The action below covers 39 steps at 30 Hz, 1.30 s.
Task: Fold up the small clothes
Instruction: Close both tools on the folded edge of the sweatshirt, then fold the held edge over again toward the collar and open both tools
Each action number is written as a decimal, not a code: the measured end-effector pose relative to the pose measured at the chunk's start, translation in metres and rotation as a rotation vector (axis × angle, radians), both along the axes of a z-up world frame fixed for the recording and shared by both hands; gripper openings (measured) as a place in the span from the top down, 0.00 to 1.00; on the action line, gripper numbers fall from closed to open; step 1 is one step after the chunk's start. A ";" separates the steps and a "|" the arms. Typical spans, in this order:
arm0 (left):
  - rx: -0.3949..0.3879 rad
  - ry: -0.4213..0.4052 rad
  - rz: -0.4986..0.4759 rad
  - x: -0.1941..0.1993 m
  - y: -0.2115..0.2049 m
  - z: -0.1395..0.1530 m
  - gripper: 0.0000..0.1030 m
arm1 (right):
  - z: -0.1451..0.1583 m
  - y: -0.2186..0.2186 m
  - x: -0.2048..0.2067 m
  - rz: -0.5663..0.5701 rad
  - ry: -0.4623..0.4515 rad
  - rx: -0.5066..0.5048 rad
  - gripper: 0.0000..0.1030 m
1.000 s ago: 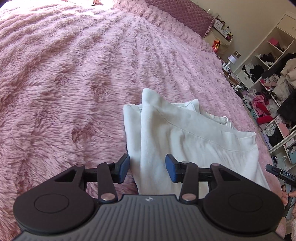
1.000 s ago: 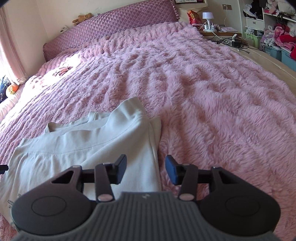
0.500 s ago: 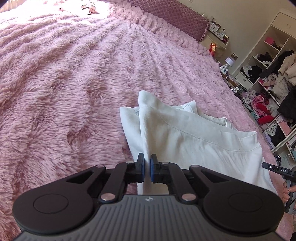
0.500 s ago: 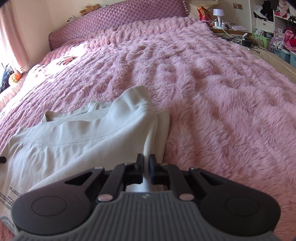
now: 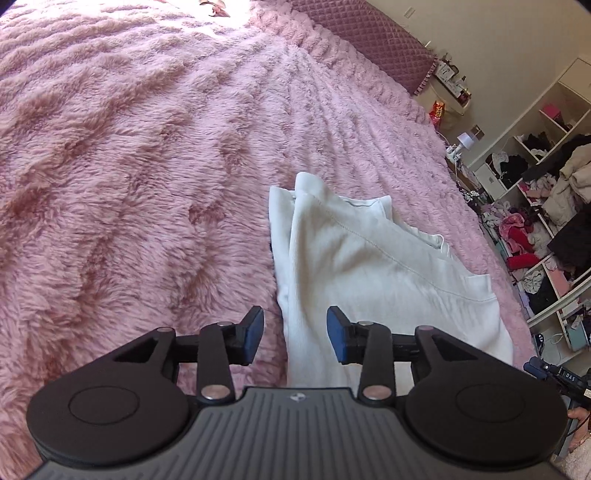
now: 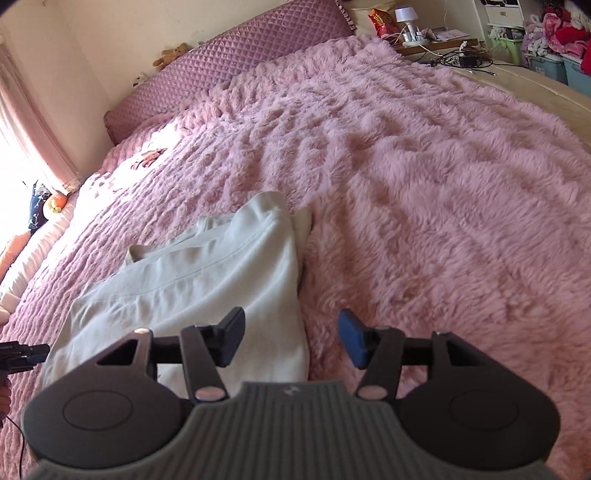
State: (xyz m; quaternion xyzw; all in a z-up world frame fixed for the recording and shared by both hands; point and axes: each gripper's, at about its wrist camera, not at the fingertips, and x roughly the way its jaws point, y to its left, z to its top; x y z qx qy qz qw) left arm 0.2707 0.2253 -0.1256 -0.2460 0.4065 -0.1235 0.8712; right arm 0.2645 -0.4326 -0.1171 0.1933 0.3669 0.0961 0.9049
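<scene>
A cream-white garment (image 5: 369,266) lies partly folded on the fluffy pink bedspread (image 5: 129,166). My left gripper (image 5: 295,334) is open, its jaws straddling the garment's left near edge without holding it. In the right wrist view the same garment (image 6: 207,280) lies to the left of centre. My right gripper (image 6: 291,338) is open over the garment's right near edge, empty. The tip of the right gripper shows at the right edge of the left wrist view (image 5: 554,374).
A quilted purple headboard (image 6: 240,62) runs along the far side of the bed. Open shelves stuffed with clothes (image 5: 546,206) stand to the right. A bedside shelf holds a lamp (image 6: 404,18) and cables. Storage bins (image 6: 561,66) sit beyond the bed.
Both grippers were open a second ago, closed on the garment's near edge half a second ago, and are now open again. The garment has shifted slightly away.
</scene>
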 end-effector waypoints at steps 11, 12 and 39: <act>-0.105 -0.056 -0.012 -0.083 0.023 -0.004 0.50 | -0.014 0.015 -0.036 0.066 0.026 -0.040 0.43; -0.106 -0.055 -0.017 -0.083 0.022 -0.005 0.50 | -0.015 0.017 -0.034 0.066 0.027 -0.043 0.43; -0.008 0.027 -0.102 -0.053 -0.020 -0.029 0.97 | -0.016 0.031 -0.026 0.087 0.054 -0.077 1.00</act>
